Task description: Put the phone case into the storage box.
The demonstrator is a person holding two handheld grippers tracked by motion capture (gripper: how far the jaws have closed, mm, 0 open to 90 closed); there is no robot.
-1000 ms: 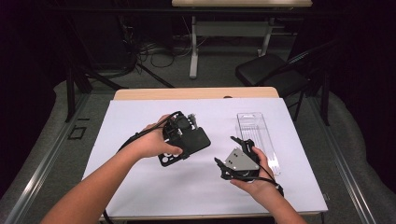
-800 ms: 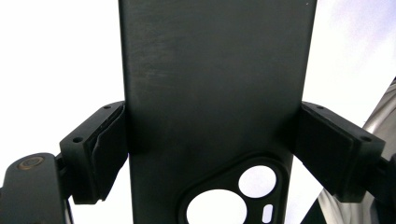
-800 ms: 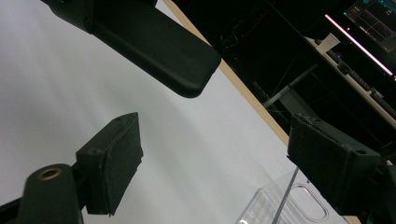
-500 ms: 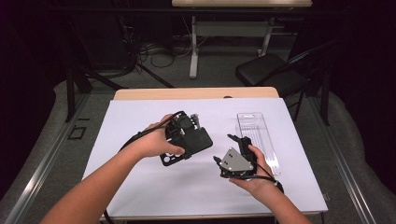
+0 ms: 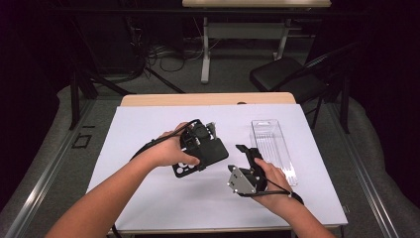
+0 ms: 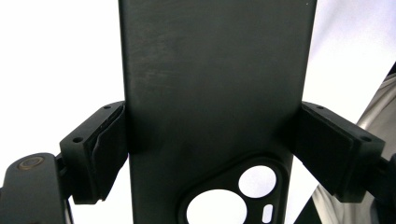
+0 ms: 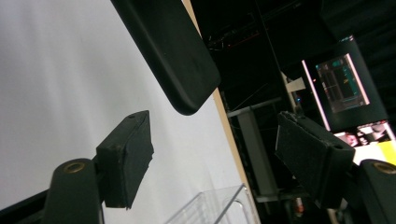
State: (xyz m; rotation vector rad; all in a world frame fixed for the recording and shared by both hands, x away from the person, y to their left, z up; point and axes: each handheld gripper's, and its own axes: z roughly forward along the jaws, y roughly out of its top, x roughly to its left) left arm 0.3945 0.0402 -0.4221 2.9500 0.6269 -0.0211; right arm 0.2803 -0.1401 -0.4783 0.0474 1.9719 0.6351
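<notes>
At the lower middle of the high view the right gripper (image 5: 246, 159) hovers with jaws released and nothing between them, and they have just been closing a little; just above and left of it the left gripper (image 5: 198, 144) holds the black phone case (image 5: 204, 157) by its long edges, jaws clenched on it, above the bench (image 5: 148, 129); farther right lies the clear plastic tray (image 5: 272, 148). To do the handover well, I judge the right jaws should square to the case's free rounded end (image 7: 187, 88) before closing.

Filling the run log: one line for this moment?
left gripper: shut on phone case | right gripper: open, closing, nothing between | clear box: on table
</notes>
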